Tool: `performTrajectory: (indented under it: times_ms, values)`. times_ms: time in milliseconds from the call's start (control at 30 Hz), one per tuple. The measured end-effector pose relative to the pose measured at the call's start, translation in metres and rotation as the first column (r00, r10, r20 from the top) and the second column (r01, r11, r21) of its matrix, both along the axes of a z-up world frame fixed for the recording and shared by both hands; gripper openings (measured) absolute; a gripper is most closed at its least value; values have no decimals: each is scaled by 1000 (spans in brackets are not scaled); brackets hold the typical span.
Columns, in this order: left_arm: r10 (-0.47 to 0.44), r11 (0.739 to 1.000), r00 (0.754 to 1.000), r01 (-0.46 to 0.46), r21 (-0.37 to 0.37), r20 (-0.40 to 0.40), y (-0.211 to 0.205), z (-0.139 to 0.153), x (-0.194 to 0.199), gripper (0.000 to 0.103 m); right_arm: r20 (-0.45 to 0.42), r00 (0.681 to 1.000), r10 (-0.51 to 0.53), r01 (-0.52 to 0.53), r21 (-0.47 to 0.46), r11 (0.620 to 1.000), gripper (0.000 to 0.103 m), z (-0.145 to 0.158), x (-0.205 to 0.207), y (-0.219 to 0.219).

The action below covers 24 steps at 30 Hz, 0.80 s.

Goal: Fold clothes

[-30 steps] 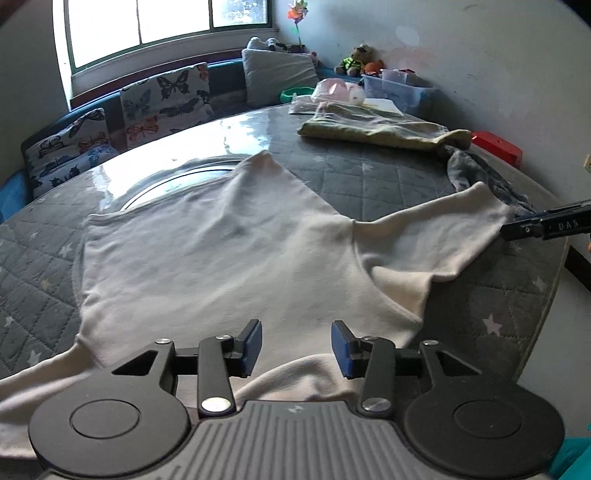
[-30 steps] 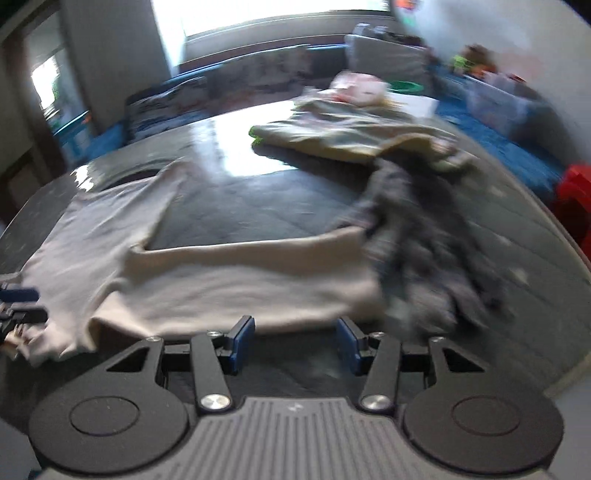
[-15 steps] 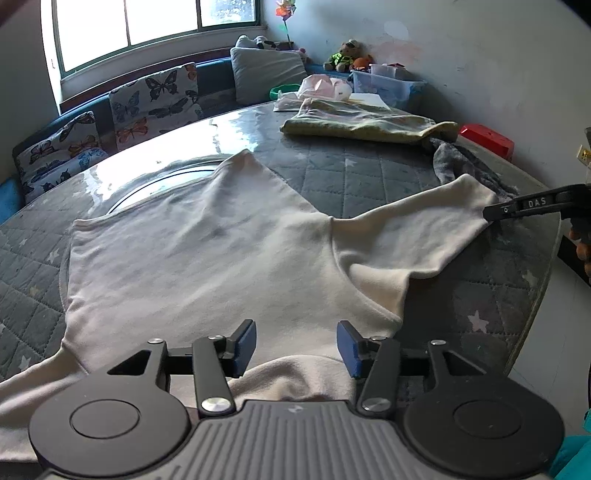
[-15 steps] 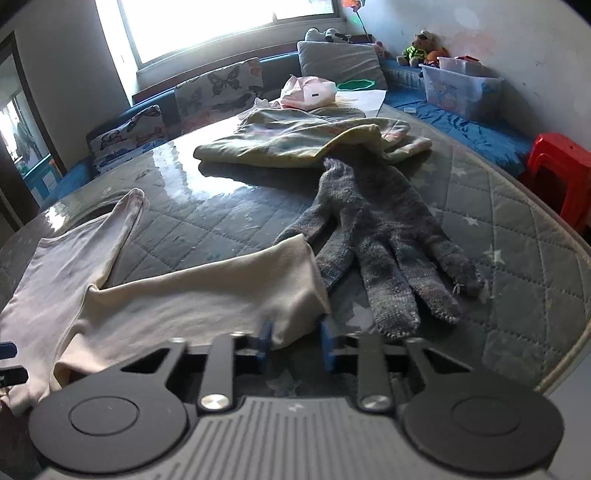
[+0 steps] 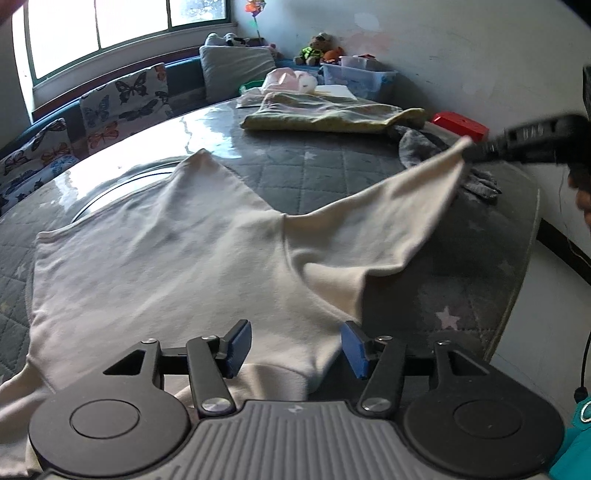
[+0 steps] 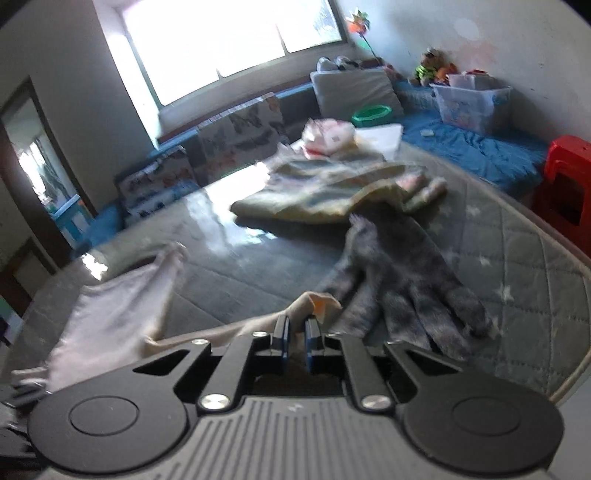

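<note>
Shirt: a cream long-sleeved shirt (image 5: 155,258) lies spread flat on the round grey quilted table (image 5: 317,177), its body toward the window side and one sleeve (image 5: 388,225) reaching toward the table's near edge.
Raised sleeve: the cuff end is lifted clear of the table, so the sleeve slopes up from the shoulder to the pinch point.
Right gripper (image 6: 296,334): its blue pads are closing on the sleeve's cuff, with cream cloth bunched up between and above them; seen from the left camera it shows as a blurred black bar at the sleeve's tip.
Left gripper (image 5: 296,347): its jaws are opening and stand apart just above the shirt's near hem, with cloth under the gap but nothing pinched between the pads.
Grey gloves (image 6: 406,291): a knitted pair lies on the table just beside the lifted cuff.
Yellow-green cloth (image 5: 332,116): a folded piece lies farther back on the table, well apart from the shirt, with its edge over the gloves.
Behind the table: butterfly-print cushions (image 5: 122,103) along a bench under the window (image 5: 110,33), and a red stool (image 6: 565,184) by the wall.
</note>
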<state>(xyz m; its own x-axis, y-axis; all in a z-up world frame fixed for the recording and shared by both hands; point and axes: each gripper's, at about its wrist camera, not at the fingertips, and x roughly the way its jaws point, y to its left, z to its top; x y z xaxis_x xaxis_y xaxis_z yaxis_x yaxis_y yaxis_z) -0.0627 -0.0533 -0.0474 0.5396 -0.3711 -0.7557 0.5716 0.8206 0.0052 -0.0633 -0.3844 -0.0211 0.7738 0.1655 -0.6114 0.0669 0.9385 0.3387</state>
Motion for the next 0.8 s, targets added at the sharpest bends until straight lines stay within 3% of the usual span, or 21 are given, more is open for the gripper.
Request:
performTrajectory:
  times_ms: [233,400,600,800]
  values:
    - [-55,998,998,55,-26,-7,-10,-3,-6,62,115,990,84,-87,27,996,6,46,9,20]
    - [-63,997,998,62,-42,-13,-10,-4,-10,64,194,961,200,-206,12,979,5,76,21,54]
    - [29,997,999,-28,-68,15,25,10,-13,67,235,881,409,-412,-40,910,5,97,38,126]
    - [168,983,985,-166,-72,23,74,15,-17,68,216,796,565,-571,-43,820,5,85,54,198]
